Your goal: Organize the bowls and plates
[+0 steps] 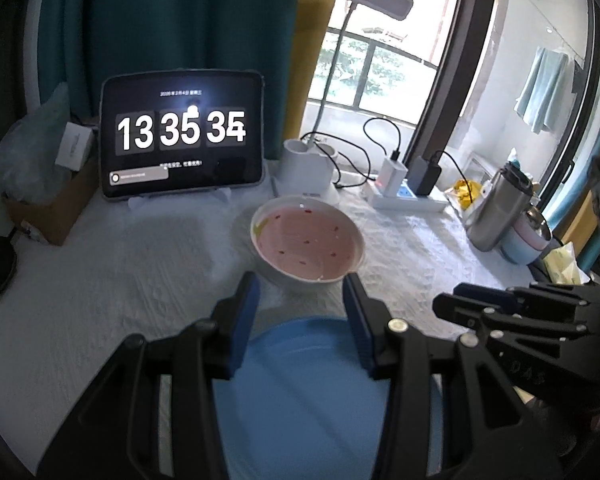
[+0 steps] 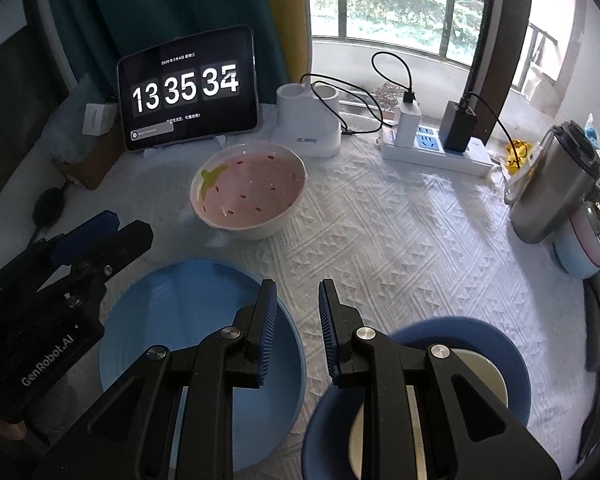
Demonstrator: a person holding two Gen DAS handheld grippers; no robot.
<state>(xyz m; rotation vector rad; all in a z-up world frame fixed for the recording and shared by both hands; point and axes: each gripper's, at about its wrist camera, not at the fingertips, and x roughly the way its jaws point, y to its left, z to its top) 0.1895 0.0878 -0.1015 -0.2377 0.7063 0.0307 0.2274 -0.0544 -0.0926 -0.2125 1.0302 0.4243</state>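
The left gripper holds its blue-padded fingers moderately apart and empty, framing the far rim of the round light-blue plate in the lower middle of its view. The right gripper keeps its fingers narrowly apart, also gripping nothing, above the gap between that plate and the dark-blue bowl with a cream inside at lower right. This looks like the approach before a pick: next, one gripper must close on a rim and carry it to stack, perhaps by the pink speckled ceramic bowl mid-frame on the white textured surface.

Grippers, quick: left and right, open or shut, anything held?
Left gripper: open, nothing held, above the light blue plate.
Right gripper: open with a narrow gap, nothing held, above the tablecloth.
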